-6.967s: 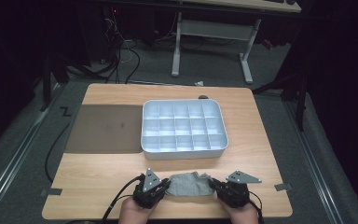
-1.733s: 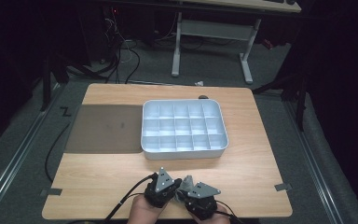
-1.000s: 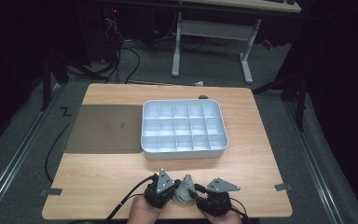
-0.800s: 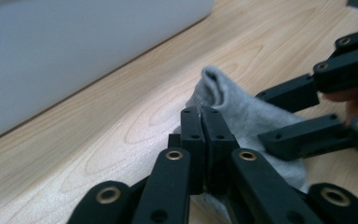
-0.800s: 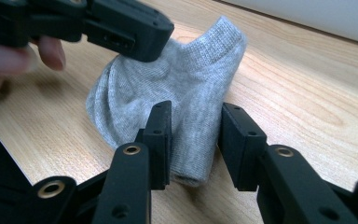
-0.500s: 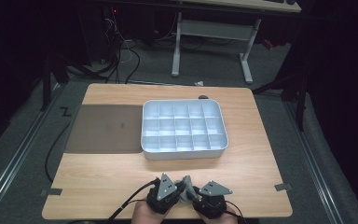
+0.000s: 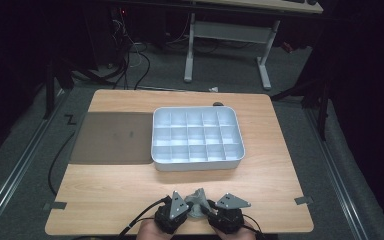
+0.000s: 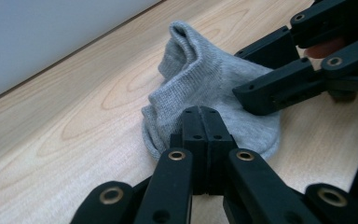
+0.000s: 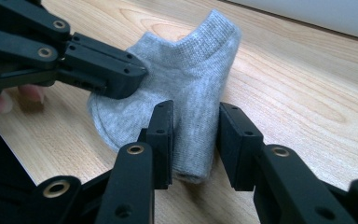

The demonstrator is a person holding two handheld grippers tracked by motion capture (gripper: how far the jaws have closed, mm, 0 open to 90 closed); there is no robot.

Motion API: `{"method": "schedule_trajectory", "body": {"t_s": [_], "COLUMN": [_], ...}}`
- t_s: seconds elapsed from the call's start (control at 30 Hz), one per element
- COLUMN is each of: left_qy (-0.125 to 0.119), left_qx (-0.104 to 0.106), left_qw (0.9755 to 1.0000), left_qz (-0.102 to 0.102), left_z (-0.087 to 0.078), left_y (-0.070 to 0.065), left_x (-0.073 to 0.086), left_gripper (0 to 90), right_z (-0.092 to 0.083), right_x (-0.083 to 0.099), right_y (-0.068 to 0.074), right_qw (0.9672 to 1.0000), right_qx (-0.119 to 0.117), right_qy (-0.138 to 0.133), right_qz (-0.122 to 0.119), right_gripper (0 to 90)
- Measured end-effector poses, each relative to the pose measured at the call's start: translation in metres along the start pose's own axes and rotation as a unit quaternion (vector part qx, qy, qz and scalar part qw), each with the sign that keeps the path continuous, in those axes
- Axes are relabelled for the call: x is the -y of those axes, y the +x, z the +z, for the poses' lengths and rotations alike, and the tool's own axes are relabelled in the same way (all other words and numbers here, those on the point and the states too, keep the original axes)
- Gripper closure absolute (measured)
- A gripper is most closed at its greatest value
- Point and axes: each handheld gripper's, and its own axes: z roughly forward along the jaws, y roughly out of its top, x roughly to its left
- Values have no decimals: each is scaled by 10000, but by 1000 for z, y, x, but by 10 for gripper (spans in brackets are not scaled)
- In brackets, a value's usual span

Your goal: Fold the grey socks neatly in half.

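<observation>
You are bunching a grey sock at the bottom centre of the high view, its long axis running up the frame toward the white divided tray. Your left gripper is pinching its edge with jaws closed; your right gripper is straddling it, jaws apart. A dark mat is lying left of the tray. Seven seconds ago the sock was spread flat and wider.

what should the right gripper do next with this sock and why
Probably close the right gripper on the grey sock. Its jaws are open, straddling a fold of the sock without pinching it, while the left gripper is shut on the sock's edge. The sock lies bunched on the table.
</observation>
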Motion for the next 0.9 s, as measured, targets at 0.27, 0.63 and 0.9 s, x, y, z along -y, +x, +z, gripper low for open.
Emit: {"method": "schedule_trajectory", "body": {"t_s": [0.27,0.63,0.9], "left_qy": [5,-54,-56], "left_qx": [30,38,60], "left_qw": [9999,9999,9999], "left_qz": [147,140,109], "left_z": [16,17,17], "left_y": [4,5,5], "left_x": [-12,-11,-11], "left_gripper": [900,900,900], "right_z": [-1,-23,-32], "right_x": [-1,-3,-2], "right_y": [-16,-27,-37], "right_qw": [9996,9974,9959], "right_qx": [82,-54,479], "right_qy": [10,-267,-349], "right_qz": [258,662,684], "right_gripper": [643,588,732]}}
